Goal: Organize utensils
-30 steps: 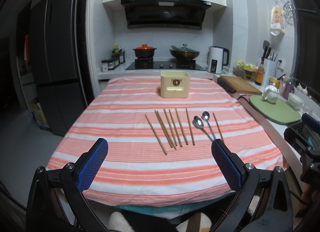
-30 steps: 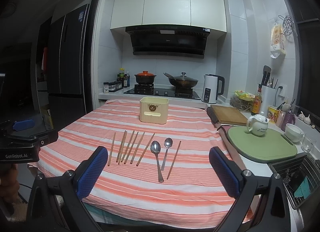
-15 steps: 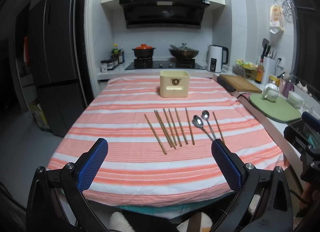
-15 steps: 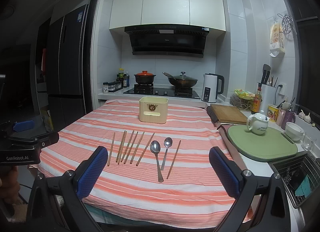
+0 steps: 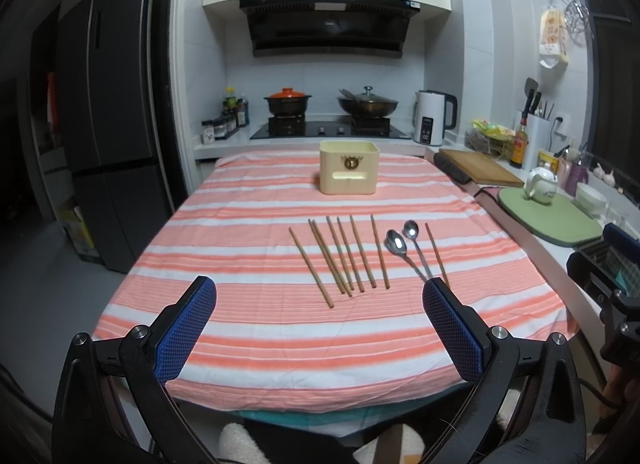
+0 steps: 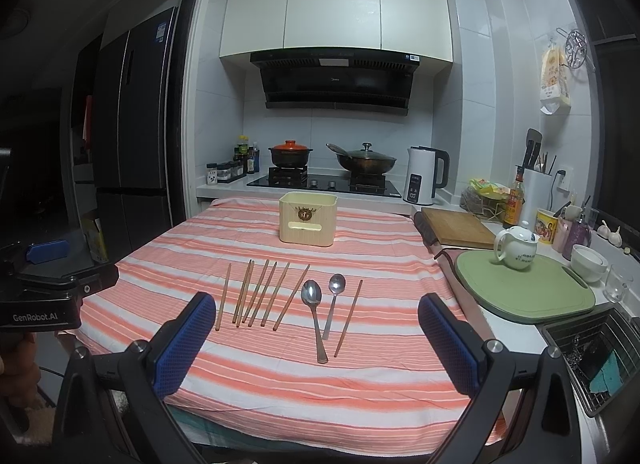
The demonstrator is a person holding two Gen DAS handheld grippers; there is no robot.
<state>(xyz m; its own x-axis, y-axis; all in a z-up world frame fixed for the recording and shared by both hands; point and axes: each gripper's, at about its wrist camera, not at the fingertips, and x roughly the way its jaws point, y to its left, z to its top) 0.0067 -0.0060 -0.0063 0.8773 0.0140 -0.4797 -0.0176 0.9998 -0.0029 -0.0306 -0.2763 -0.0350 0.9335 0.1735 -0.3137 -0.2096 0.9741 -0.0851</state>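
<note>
Both wrist views face the stove from the near table edge [image 5: 280, 392], sharing chopsticks [image 5: 340, 256] [image 6: 260, 292], left view lower.

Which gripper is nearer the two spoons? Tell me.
Right. The right gripper faces the spoons almost head-on; the left gripper sits off to their left, in front of the chopsticks.

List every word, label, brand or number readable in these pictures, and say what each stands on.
"GenRobot.AI": on the left gripper's black body, seen at the left edge of the right wrist view.
Kettle display: digits, too blurred to read.
Hood label: too small.
Fridge sticker: too small.
Hanging bag, bottle, teapot and box emblem: print unreadable.
</note>
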